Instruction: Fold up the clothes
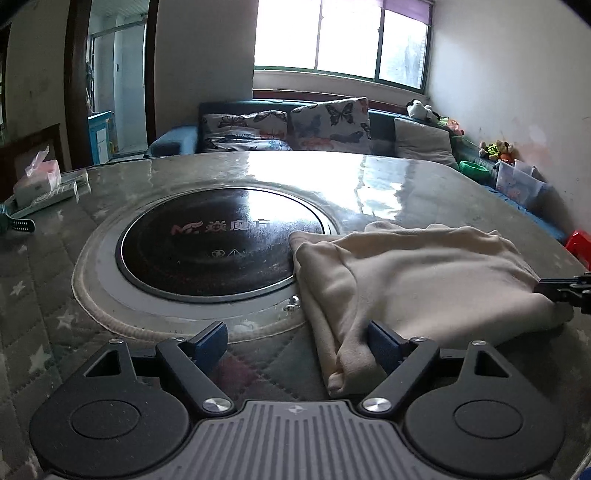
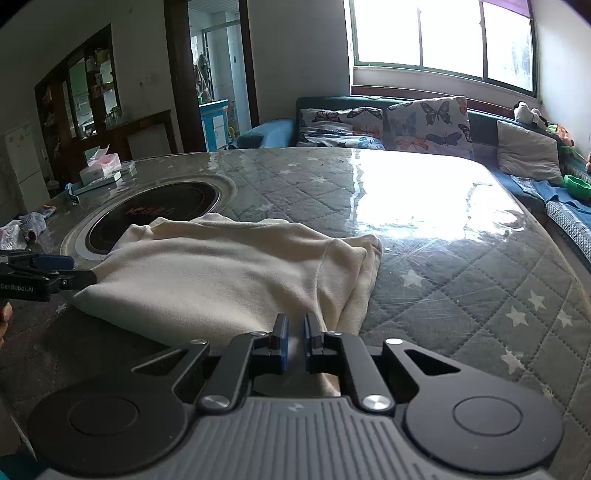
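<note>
Your right gripper (image 2: 295,341) pinches the garment (image 2: 229,273); left gripper (image 1: 295,343) gapes wide at its corner — close early and you'll miss a layer.

A tissue box (image 2: 100,168) sits beyond the round cooktop (image 1: 221,242); butterfly cushions (image 2: 428,122) line the sofa.

hob lettering (image 2: 151,211) illegible, red stool (image 1: 580,246) cut off by edge

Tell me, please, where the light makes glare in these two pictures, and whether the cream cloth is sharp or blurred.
Left wrist view: the window is blown out white, and its glare washes the far table cover and part of the dark round hob; the cream cloth is sharp. Right wrist view: strong glare on the table right of the cloth; straight lines bend at the edges.
</note>
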`<state>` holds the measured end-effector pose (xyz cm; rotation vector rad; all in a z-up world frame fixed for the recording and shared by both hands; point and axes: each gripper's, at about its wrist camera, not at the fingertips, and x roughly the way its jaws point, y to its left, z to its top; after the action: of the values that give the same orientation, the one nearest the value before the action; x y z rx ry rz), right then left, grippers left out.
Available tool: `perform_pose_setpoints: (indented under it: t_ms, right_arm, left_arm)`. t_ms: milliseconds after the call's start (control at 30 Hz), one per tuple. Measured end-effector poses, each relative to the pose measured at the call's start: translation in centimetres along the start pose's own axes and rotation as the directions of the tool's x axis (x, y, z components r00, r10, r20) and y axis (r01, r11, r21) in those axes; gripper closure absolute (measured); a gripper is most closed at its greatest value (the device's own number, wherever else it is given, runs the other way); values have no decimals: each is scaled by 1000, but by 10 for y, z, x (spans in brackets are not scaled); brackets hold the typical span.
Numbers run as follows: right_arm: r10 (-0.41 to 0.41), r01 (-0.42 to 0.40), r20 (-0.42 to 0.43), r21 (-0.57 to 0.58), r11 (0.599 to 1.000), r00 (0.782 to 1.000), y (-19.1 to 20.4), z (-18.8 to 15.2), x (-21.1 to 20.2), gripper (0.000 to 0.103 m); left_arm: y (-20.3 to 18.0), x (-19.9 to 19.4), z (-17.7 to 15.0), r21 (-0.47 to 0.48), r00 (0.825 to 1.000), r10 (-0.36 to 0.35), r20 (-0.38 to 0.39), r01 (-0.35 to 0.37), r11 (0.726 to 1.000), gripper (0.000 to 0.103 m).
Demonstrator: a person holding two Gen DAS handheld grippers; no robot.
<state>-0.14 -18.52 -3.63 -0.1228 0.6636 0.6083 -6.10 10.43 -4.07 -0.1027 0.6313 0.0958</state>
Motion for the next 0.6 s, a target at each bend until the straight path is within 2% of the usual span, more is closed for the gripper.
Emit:
perform_pose_setpoints:
  t_ms: [167, 333, 467, 600]
  right_arm:
    - [-2, 2, 4, 2, 1000, 1000, 1, -1, 0, 93]
    - [-1, 1, 6, 7, 1000, 1000, 0, -1, 0, 93]
    - [1, -1, 7, 9, 1000, 1000, -1, -1, 0, 93]
    - [0, 0, 8, 8, 1000, 1000, 0, -1, 0, 93]
  left_arm:
    - [-8, 2, 18, 23, 999, 13, 36, -14, 1000, 19]
    - [-9, 26, 22, 61, 999, 47, -3, -47, 997, 17]
    - [-6, 28, 29, 55, 997, 76, -4, -75, 996, 18]
    - [-7, 32, 41, 44, 998, 67, -7, -67, 997, 18]
